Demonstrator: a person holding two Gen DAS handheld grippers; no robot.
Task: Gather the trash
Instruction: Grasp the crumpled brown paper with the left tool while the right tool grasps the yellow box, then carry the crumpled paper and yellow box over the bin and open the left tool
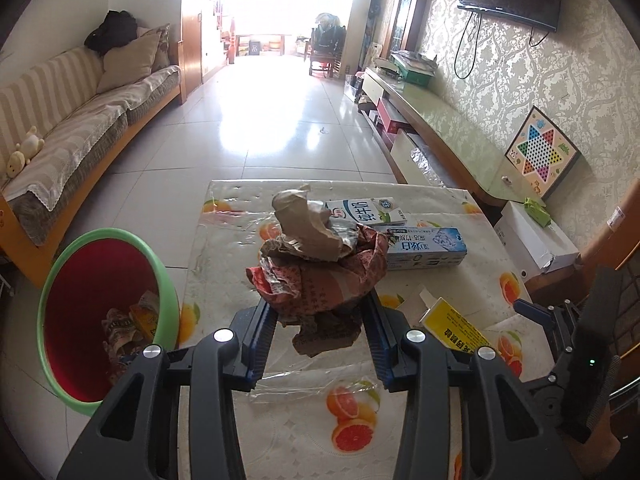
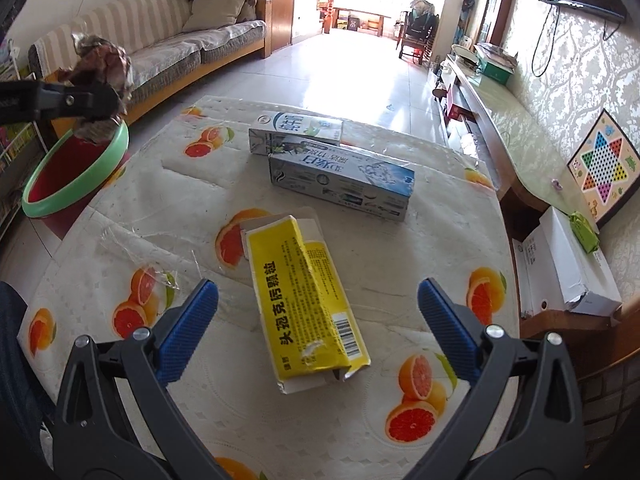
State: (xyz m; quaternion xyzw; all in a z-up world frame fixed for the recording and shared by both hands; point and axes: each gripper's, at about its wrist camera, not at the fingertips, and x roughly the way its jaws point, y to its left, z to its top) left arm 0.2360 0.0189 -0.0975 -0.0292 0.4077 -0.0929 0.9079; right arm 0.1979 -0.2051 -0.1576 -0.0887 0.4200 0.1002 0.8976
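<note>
Bin: sits on the floor at the table's left edge, some trash already inside.

Left gripper: you have it clenched on a wad of crumpled paper and foil, held above the table on the bin side; in the right wrist view the wad hangs just over the bin's rim. Judged light, soft and springy; loose flaps droop below the jaws, so a scrap could shed. Your grip across its bulk looks sound.

Right gripper: released, jaws wide, nothing between the pads, hovering over the yellow box, which lies well right of the bin. Judged an empty, flattened carton: light, glossy, easily crushed. Take it across its narrow width, near the middle.

Farther right of the bin lie a toothpaste box and a milk carton, touching; both look stiffer.
</note>
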